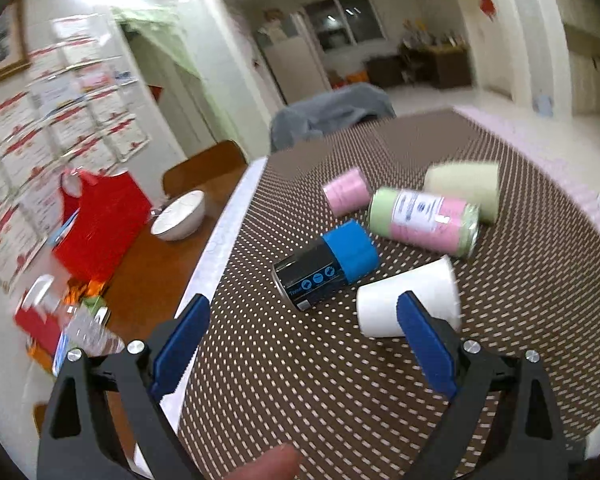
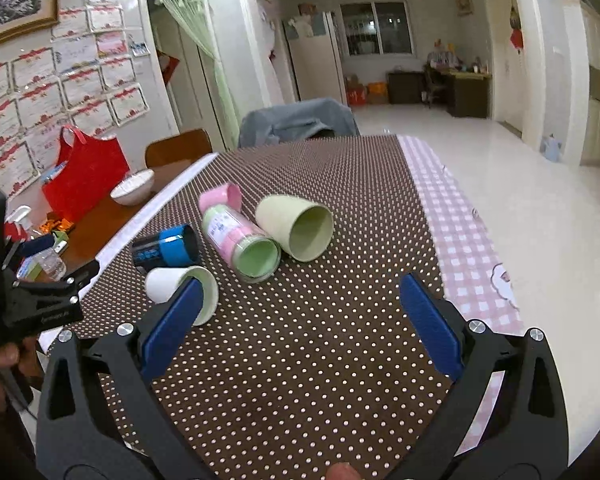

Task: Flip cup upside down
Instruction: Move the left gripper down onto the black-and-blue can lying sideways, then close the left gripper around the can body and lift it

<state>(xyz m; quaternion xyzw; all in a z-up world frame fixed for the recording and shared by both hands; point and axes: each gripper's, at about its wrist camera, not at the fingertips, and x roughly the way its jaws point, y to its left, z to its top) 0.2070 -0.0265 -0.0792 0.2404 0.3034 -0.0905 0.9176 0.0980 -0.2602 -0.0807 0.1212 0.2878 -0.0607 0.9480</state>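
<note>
- Two tools I hold, left tool (image 1: 302,314) and right tool (image 2: 300,294), both spread wide, pinching nothing.
- One dotted brown surface (image 2: 340,184) carries everything.
- One white cup (image 2: 182,288) lies on its side just beside the blue-and-black can (image 2: 166,248).
- My left tool hovers near that cup.

The left black two-finger gripper with blue pads (image 1: 302,316) hangs above the table, jaws spread wide, gripping nothing. The right black two-finger gripper with blue pads (image 2: 300,298) hangs likewise, jaws wide apart, empty.
</note>
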